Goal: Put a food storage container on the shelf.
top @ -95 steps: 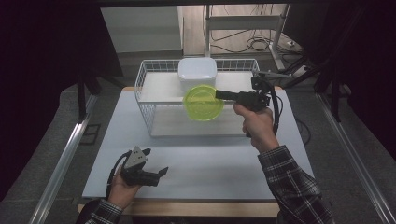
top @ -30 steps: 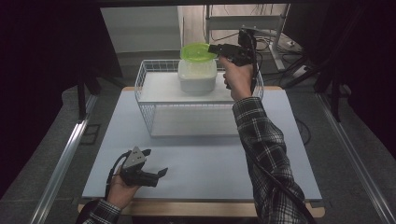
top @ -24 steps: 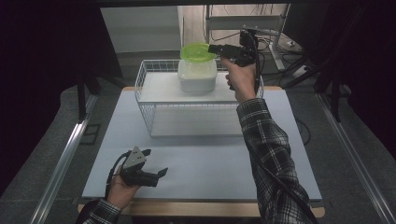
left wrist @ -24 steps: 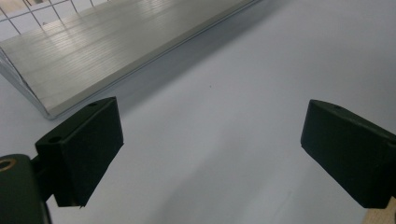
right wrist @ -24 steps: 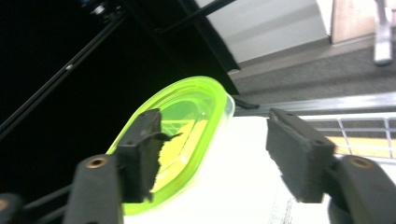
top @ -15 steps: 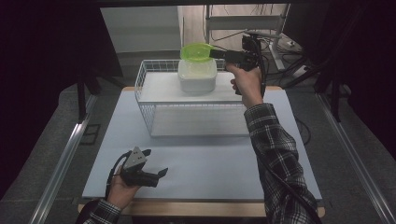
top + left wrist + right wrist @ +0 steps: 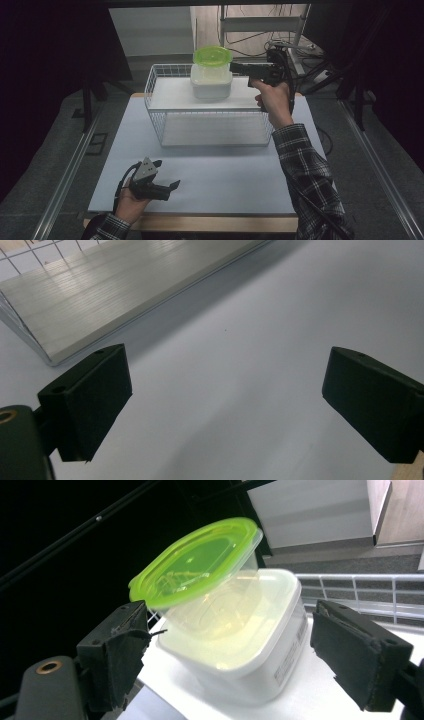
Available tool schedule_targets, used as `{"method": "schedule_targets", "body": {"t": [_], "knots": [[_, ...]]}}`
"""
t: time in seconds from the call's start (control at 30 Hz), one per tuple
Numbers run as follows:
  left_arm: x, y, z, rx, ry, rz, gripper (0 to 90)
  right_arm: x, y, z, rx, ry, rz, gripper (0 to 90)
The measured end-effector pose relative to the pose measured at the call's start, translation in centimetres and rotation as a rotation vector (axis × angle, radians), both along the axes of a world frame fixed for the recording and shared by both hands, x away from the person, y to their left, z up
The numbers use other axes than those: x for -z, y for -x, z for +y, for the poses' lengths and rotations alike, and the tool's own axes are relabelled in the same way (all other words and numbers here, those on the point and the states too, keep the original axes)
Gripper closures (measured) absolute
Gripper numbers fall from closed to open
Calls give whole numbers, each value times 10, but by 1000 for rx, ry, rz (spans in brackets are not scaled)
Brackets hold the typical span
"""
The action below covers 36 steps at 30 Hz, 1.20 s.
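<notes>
A clear tub with a lime-green lid (image 7: 212,55) (image 7: 197,562) rests tilted on top of a white tub (image 7: 211,85) (image 7: 250,645), which stands on the pale board of a white wire basket (image 7: 165,117). My right gripper (image 7: 235,66) (image 7: 235,630) hovers level just right of the lidded tub. Its jaws have just been opening and stand wide, with no pad pressing on the tub. Near the table's front left, my left gripper (image 7: 167,174) (image 7: 225,395) rests open over bare white tabletop with nothing between its jaws.
The basket's pale board (image 7: 125,290) lies ahead of the left gripper. The white tabletop (image 7: 225,170) stretches in front of the basket. Metal rails (image 7: 65,175) run along both table sides, and a shelf with cables (image 7: 260,25) stands behind.
The right gripper carried the green-lidded tub from the basket's front up onto the white tub, let go of it and drew back to the right. The left gripper stayed put.
</notes>
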<state>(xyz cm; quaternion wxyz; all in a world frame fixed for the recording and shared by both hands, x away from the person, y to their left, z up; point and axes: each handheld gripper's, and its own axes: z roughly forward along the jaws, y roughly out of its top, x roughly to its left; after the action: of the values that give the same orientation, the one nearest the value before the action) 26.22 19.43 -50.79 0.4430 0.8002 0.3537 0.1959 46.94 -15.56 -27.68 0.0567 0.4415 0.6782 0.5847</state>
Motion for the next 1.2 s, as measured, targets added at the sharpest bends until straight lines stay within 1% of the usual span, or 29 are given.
{"method": "schedule_targets", "body": {"t": [0.1,0.27,0.37,0.47,0.53,0.57,0.63,0.9,1.0,1.1,1.2], "knots": [[0,0,0,0,1,-1,53,2,8,-1,-18,13,-11,159],[0,0,0,-1,3,-2,53,8,23,-1,-37,60,-31,154],[0,0,0,1,10,-2,51,15,32,-1,-62,90,-35,142],[-1,0,1,5,20,-2,49,22,41,-1,-76,114,-43,132],[-1,0,1,10,24,-3,48,27,47,0,-83,138,-60,127],[-1,0,1,12,33,-3,47,30,50,0,-87,150,-67,127],[-1,0,1,13,37,-3,46,38,58,-1,-93,188,-89,123],[0,0,1,17,45,-2,43,61,79,-6,-98,262,-136,96],[0,0,1,18,49,-6,40,72,86,-9,-95,295,-148,91],[1,0,1,21,56,-10,38,84,93,-14,-90,307,-146,91],[1,0,2,21,65,-12,35,96,100,-19,-81,344,-156,81]]}}
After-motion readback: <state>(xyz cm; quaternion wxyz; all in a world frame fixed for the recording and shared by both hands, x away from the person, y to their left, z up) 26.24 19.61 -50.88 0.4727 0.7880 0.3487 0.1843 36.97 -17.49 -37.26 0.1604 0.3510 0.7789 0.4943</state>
